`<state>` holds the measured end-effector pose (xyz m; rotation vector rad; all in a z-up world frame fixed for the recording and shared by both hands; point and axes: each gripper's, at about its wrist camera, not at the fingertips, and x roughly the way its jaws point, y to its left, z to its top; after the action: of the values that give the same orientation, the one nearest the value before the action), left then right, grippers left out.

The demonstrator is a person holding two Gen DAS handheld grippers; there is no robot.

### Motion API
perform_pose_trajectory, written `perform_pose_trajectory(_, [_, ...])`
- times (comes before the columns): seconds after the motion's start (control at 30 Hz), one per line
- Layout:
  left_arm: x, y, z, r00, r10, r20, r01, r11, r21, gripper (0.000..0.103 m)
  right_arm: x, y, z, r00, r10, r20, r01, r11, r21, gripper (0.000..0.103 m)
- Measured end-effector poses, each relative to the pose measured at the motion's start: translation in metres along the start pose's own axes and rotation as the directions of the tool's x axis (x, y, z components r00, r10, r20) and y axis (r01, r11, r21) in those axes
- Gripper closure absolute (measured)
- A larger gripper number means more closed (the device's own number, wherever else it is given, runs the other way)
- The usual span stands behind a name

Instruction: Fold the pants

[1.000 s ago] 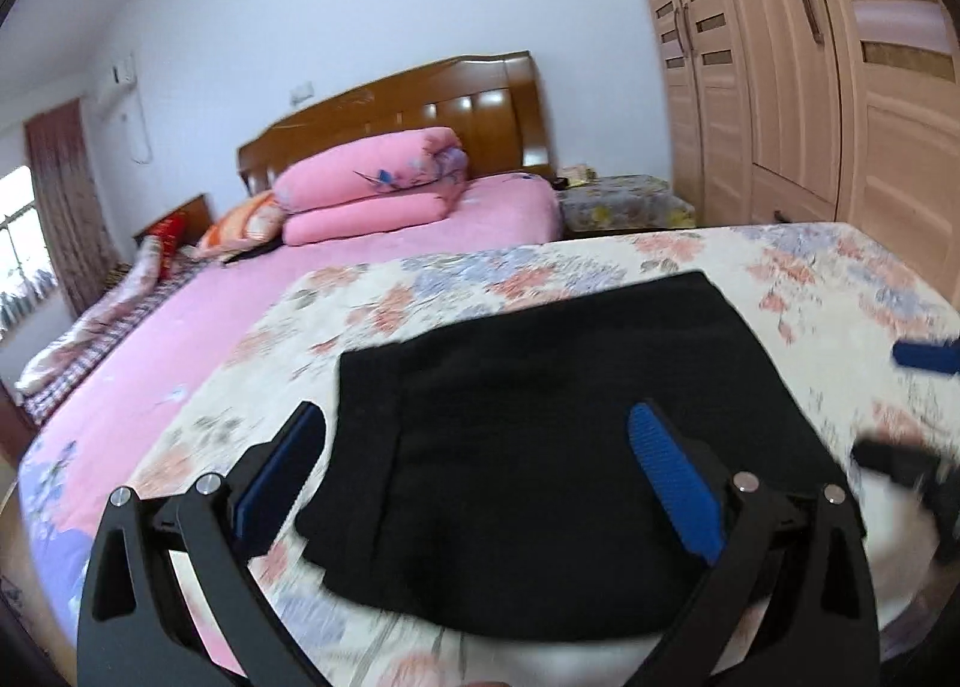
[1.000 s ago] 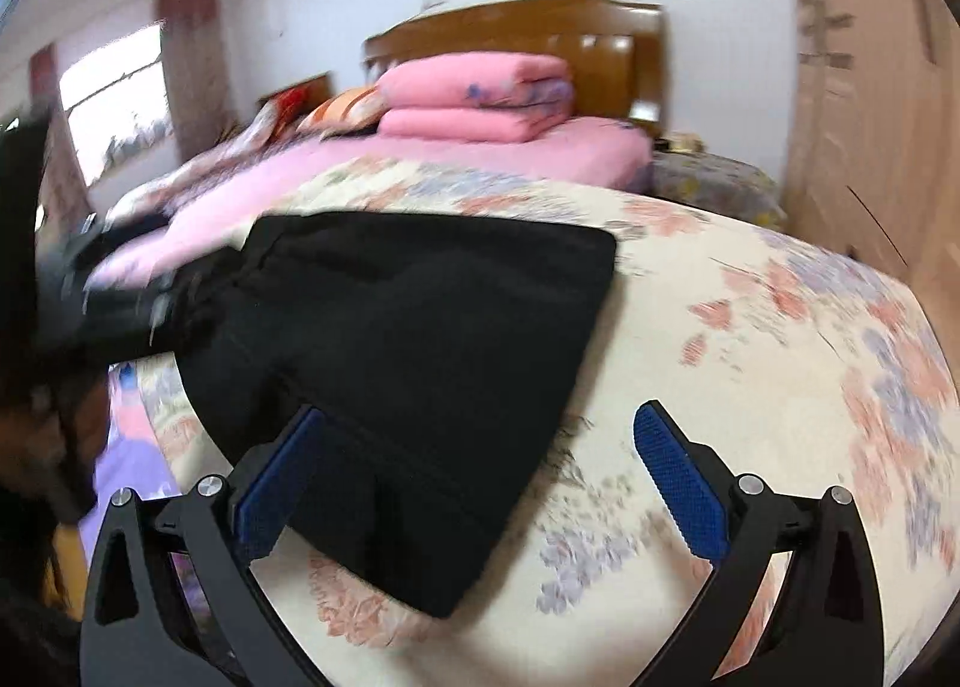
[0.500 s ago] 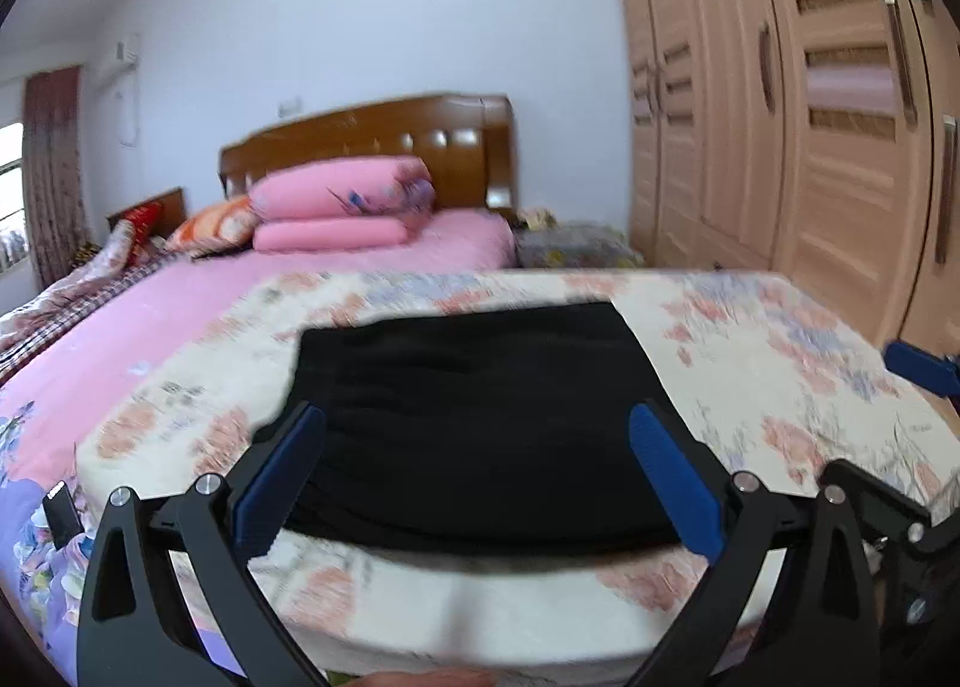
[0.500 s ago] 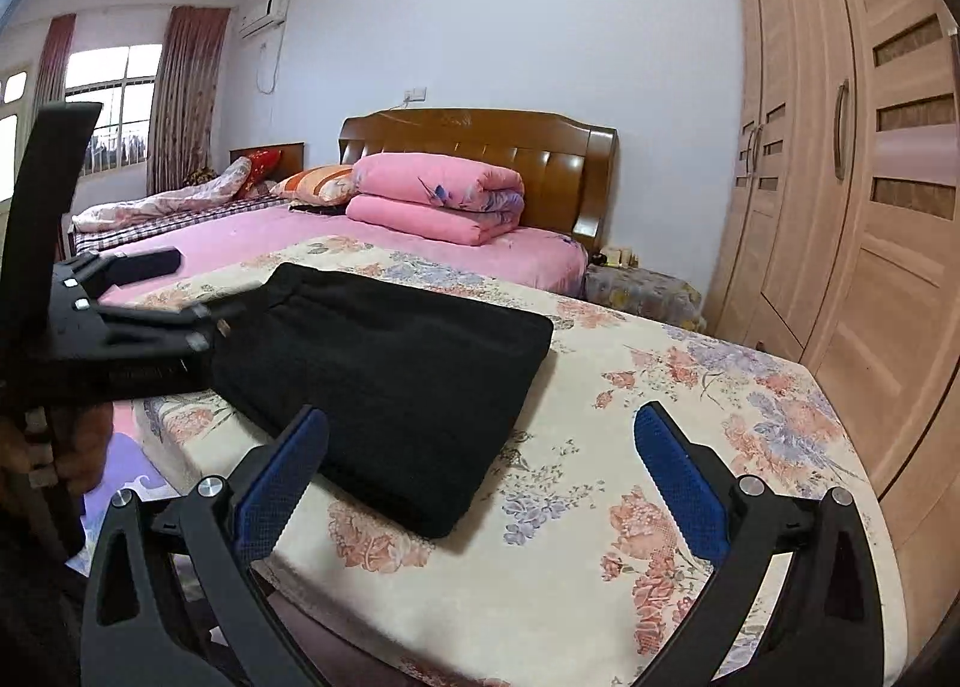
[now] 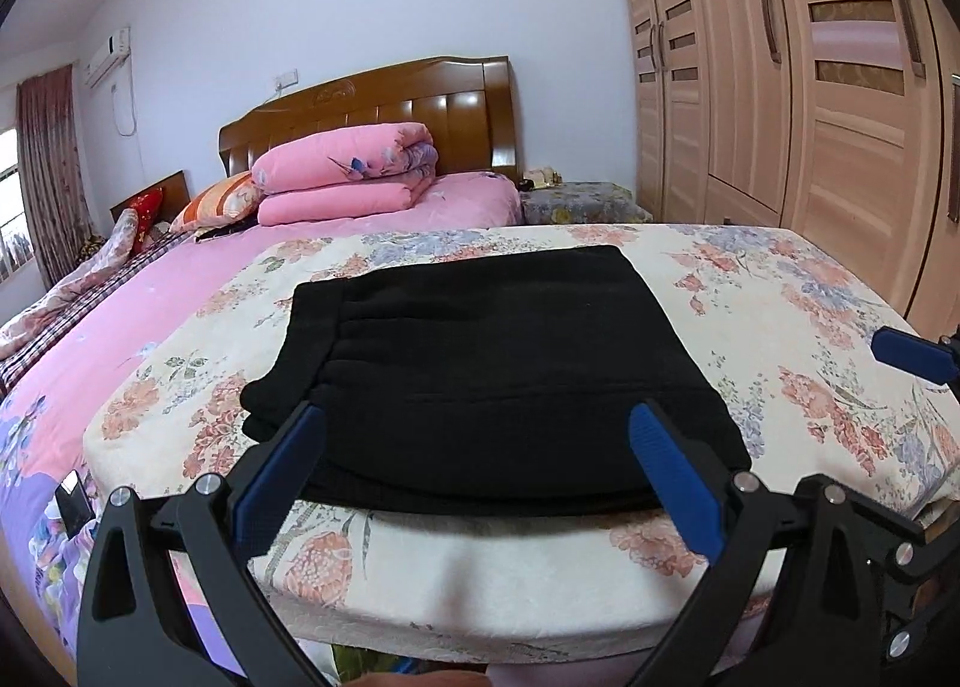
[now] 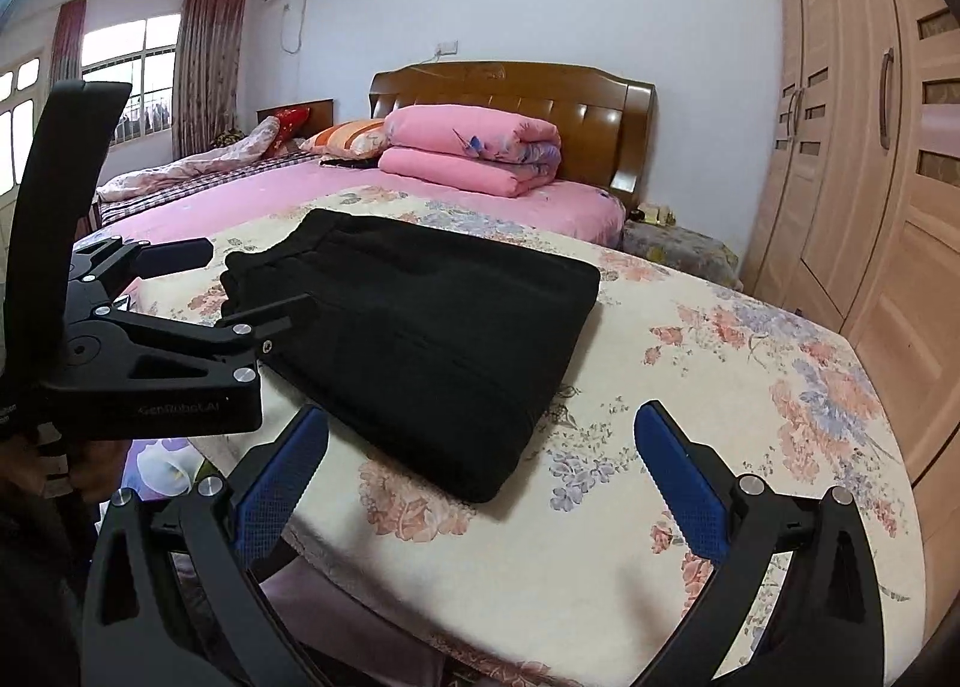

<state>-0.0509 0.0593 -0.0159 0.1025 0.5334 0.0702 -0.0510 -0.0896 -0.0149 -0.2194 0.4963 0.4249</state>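
The black pants (image 5: 492,363) lie folded into a flat rectangle on the floral blanket (image 5: 780,327) at the foot of the bed. They also show in the right wrist view (image 6: 420,327). My left gripper (image 5: 480,417) is open and empty, held just in front of the pants' near edge. It also shows from the side in the right wrist view (image 6: 252,291). My right gripper (image 6: 480,417) is open and empty, off the pants' right corner near the bed's edge. One blue fingertip (image 5: 906,351) of it shows at the right of the left wrist view.
A folded pink quilt (image 5: 348,171) and pillows (image 5: 222,201) lie by the wooden headboard (image 5: 372,105). A wooden wardrobe (image 5: 810,75) stands to the right. A covered nightstand (image 5: 582,201) stands beside the bed. A window with curtains (image 6: 138,75) is at the left.
Both grippers have drawn back from the pants toward the foot of the bed, open and empty throughout. The folded pants have stayed flat on the blanket.
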Motion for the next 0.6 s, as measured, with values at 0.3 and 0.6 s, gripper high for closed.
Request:
perform_pose_trajectory(0.3, [-0.0060,0.0027,0.0010,1.000,0.003,0.024,-0.003,1.000,-0.009,0.002,-0.0026,0.0013,0.0004,1.000,-0.003,0.015,0.003,1.000,-0.006,0.004])
perform_pose_trajectory(0.6, [-0.0065,0.0023,0.0006,1.000,0.006,0.024,-0.006,1.000,-0.008,0.002,-0.0025,0.0020,-0.0004,1.000,-0.002,0.011,0.002,1.000,-0.009,0.004])
